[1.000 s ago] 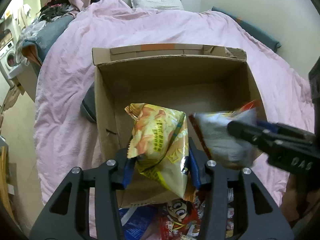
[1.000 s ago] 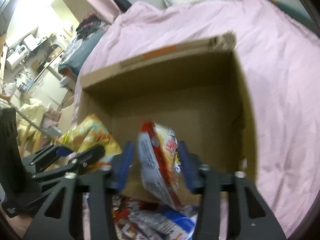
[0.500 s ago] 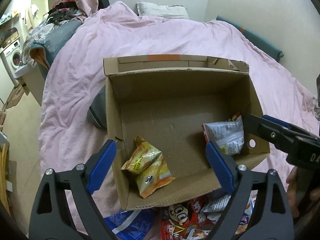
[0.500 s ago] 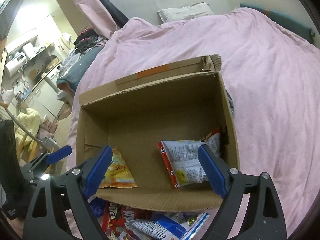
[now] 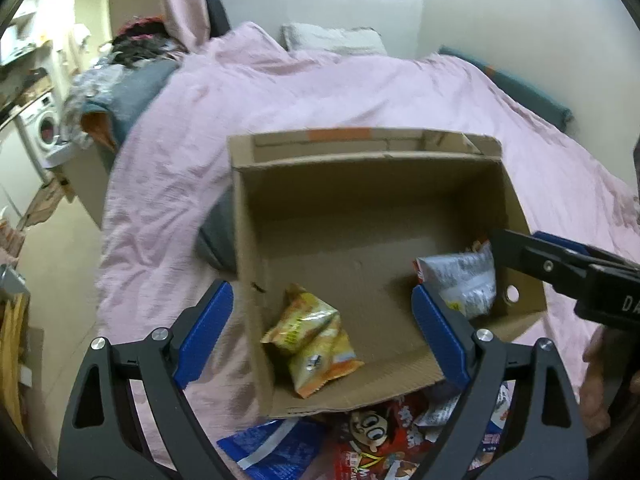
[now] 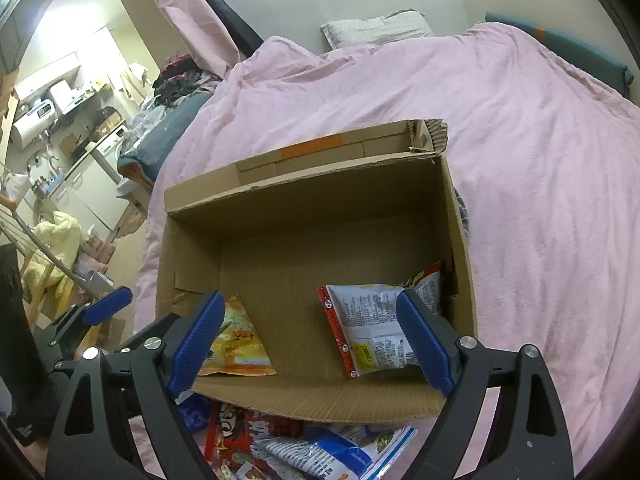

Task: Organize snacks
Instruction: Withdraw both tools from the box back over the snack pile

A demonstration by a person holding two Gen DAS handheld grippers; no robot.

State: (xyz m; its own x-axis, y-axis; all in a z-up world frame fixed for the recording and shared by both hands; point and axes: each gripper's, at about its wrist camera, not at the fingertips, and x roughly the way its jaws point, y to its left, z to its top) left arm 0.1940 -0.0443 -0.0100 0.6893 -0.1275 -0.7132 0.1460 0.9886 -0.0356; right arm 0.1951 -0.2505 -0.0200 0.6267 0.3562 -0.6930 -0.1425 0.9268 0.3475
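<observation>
Loose snack packets [image 6: 304,448] below the cardboard box [image 6: 320,400]: upper parts hidden under its near flap, lower parts cut off by the frame's bottom edge. White packet [image 5: 460,284] in the box: right side covered by a blue gripper finger [image 5: 436,332]; print too small to read.

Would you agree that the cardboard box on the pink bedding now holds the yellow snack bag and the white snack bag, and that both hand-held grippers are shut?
Not quite: the cardboard box holds the yellow snack bag and the white snack bag, but both wrist views show the left hand-held gripper and right hand-held gripper open, with nothing between their pads.
</observation>
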